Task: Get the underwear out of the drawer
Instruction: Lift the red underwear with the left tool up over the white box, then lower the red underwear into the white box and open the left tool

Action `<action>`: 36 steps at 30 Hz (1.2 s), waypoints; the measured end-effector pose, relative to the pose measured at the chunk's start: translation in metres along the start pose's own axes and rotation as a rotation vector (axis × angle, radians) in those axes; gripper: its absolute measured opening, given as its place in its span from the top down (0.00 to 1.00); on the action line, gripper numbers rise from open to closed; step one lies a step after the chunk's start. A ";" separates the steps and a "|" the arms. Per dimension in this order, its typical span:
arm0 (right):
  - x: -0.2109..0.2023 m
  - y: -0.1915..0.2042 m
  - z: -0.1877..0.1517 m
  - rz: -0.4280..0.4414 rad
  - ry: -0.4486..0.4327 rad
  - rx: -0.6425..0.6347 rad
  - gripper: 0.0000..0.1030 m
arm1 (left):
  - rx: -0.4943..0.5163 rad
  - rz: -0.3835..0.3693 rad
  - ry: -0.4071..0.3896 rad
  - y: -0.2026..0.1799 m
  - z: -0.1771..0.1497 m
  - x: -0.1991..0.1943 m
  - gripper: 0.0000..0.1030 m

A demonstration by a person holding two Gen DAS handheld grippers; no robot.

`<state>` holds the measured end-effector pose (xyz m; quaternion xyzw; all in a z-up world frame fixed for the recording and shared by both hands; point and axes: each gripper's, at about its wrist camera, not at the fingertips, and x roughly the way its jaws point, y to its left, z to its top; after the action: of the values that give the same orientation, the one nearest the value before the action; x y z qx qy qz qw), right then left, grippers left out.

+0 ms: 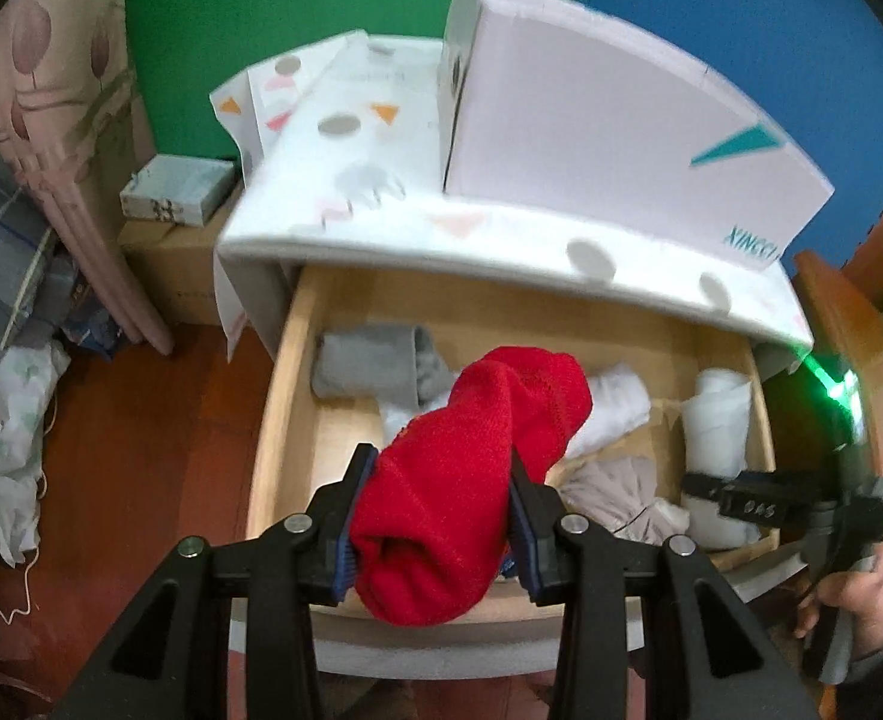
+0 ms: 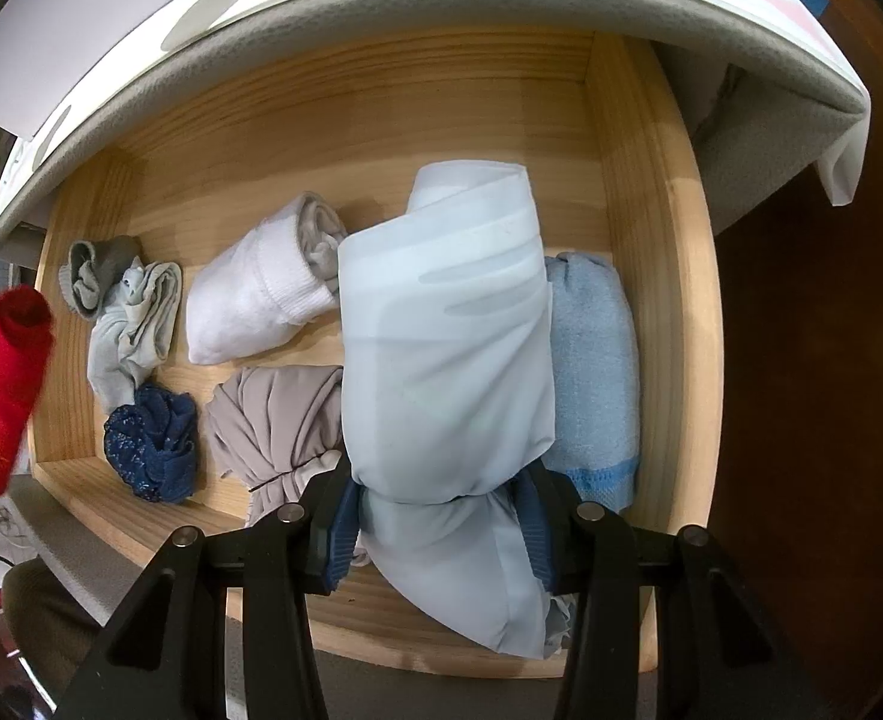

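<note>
Left wrist view shows my left gripper (image 1: 441, 516) clenched across the middle of a red roll (image 1: 471, 474), held up over the near left part of the open wooden drawer (image 1: 273, 420); I judge the mid-roll grip keeps the bundle from unrolling as it comes out. Right wrist view shows my right gripper (image 2: 438, 531), pointing straight down, with its fingers (image 2: 342, 531) pinching the waist of a pale blue roll (image 2: 447, 324) that stands over the drawer's near right. Lying in the drawer are a blue towel (image 2: 591, 360) at the right wall, a white roll (image 2: 255, 300), a beige bundle (image 2: 273, 420), a navy piece (image 2: 150, 444) and grey pieces (image 2: 123, 300) at the left.
</note>
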<state>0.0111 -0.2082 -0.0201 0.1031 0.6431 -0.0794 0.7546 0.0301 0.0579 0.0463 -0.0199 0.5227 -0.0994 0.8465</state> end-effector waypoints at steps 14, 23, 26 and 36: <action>-0.002 -0.004 0.000 0.012 0.003 0.002 0.59 | 0.009 -0.035 -0.261 -0.005 0.108 -0.109 0.61; -0.001 -0.005 0.000 0.014 0.005 0.009 0.59 | 0.067 -0.013 -0.319 -0.045 0.190 -0.112 0.61; -0.001 -0.003 -0.001 0.016 0.007 0.009 0.59 | 0.095 0.018 -0.283 -0.060 0.211 -0.088 0.61; 0.001 -0.002 0.000 0.024 0.007 0.009 0.59 | 0.152 0.083 -0.181 -0.092 0.228 -0.015 0.61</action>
<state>0.0108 -0.2102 -0.0214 0.1145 0.6443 -0.0728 0.7527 0.2132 -0.0452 0.1756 0.0571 0.4355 -0.1012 0.8926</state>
